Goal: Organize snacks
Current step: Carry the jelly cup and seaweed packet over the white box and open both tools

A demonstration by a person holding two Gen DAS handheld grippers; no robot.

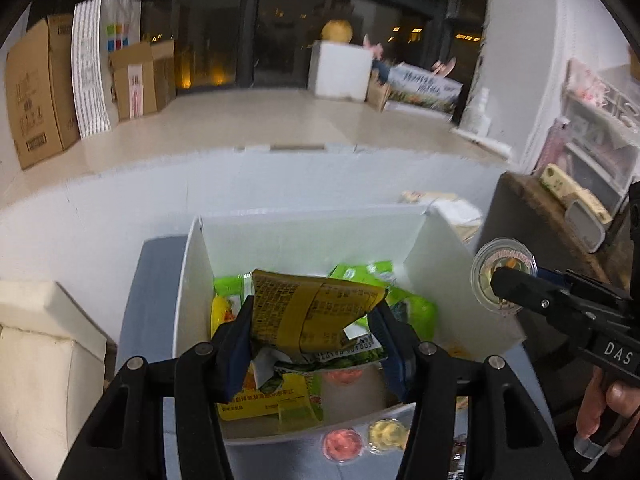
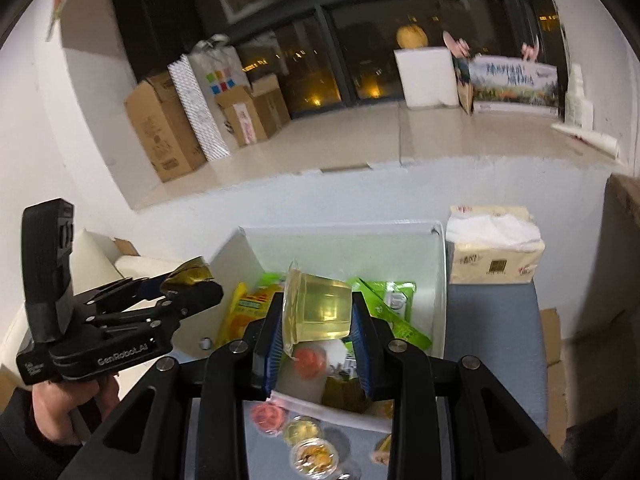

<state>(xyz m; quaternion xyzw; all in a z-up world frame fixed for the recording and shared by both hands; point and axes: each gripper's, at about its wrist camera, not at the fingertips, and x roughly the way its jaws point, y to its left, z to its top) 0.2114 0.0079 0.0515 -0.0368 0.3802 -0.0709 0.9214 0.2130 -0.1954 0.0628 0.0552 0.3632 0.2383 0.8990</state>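
Two grips | your left gripper (image 1: 316, 332) clamps a crumpled yellow snack packet (image 1: 316, 308) above the white bin (image 1: 440, 248) | your right gripper (image 2: 316, 328) clamps a yellow jelly cup (image 2: 320, 304) over the same bin.

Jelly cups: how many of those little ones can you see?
5: a yellow cup in the right gripper, a pink cup inside the white bin, three cups on the table before it. More may hide under packets.
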